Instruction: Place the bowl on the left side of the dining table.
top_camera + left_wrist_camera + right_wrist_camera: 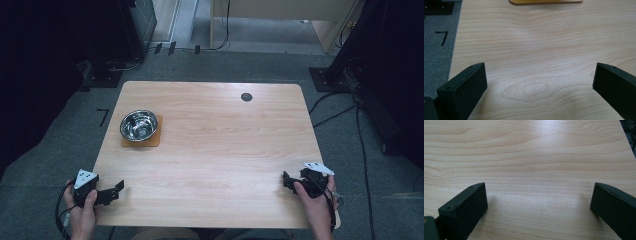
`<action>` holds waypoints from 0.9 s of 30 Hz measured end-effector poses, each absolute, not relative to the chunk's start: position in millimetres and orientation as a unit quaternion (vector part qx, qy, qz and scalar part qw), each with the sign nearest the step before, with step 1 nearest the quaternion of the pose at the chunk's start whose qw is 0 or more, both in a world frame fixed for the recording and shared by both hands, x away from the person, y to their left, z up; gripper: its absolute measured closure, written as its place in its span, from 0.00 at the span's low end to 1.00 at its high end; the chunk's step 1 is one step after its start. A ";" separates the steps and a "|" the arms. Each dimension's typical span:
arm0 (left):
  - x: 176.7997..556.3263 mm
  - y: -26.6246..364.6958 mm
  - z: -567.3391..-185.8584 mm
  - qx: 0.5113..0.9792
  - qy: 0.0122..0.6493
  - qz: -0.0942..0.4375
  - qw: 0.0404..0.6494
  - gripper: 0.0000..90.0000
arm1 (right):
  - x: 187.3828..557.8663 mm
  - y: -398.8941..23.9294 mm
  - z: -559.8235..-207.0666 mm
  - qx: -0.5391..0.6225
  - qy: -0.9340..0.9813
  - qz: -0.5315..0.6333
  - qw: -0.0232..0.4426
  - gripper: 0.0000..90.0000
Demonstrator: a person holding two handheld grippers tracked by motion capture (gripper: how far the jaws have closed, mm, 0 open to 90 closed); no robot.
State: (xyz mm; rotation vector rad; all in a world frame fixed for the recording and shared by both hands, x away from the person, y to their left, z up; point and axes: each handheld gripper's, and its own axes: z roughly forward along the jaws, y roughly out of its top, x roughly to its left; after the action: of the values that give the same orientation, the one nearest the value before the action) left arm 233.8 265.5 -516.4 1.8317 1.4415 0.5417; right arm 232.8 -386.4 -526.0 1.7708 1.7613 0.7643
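Steel bowl (138, 125) sits on a thin orange-brown mat (154, 138), over on the left half of the wooden surface (220, 150), about midway between near edge and far edge. It's upright, shiny, and its inside looks bare from the high view, though the reflections make that hard to call. The mat's near edge peeks in at the top of the left gripper view (545, 2), straight ahead of that gripper and well apart from it.

Now to the left gripper (112, 192), down at the near left corner of the surface, held in the person's left hand (82, 212). Its fingers (464, 87) are spread wide, nothing between them but bare wood grain. It points roughly toward the bowl's side, well short of it.

Across the way, the right gripper (286, 181) is low over the near right corner, gripped by the right hand (315, 200). Its fingers (465, 206) are spread just as wide, holding nothing, with plain wood between them. Bowl and right gripper are well apart, most of the surface lying between.

Farther out, a small dark round grommet (246, 97) sits near the far edge, right of centre. Grey carpet (55, 150) surrounds the surface, with a black tape mark (103, 116) on it to the left, also seen in the left gripper view (442, 37), and cables (360, 130) trailing along the right.
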 end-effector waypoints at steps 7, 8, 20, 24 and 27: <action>236.4 260.7 -518.1 0.726 0.560 0.207 0.341 0.00 | 232.8 -386.4 -526.1 0.654 0.651 0.282 0.262 0.00; 236.6 260.1 -518.1 0.727 0.560 0.209 0.338 0.00 | 232.8 -386.4 -526.1 0.654 0.651 0.282 0.262 0.00; 237.2 251.8 -519.3 0.740 0.553 0.230 0.305 0.00 | 232.4 -386.4 -526.1 0.655 0.650 0.282 0.262 0.00; 237.1 251.8 -519.3 0.740 0.553 0.230 0.305 0.00 | 232.4 -386.4 -526.1 0.655 0.650 0.282 0.262 0.00; 237.2 251.8 -519.3 0.740 0.553 0.230 0.305 0.00 | 232.4 -386.4 -526.1 0.655 0.650 0.282 0.262 0.00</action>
State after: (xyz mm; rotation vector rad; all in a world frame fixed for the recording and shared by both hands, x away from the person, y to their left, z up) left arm 237.2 251.8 -519.3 1.9602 1.4632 0.6101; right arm 232.4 -386.4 -526.1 1.7711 1.7595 0.7634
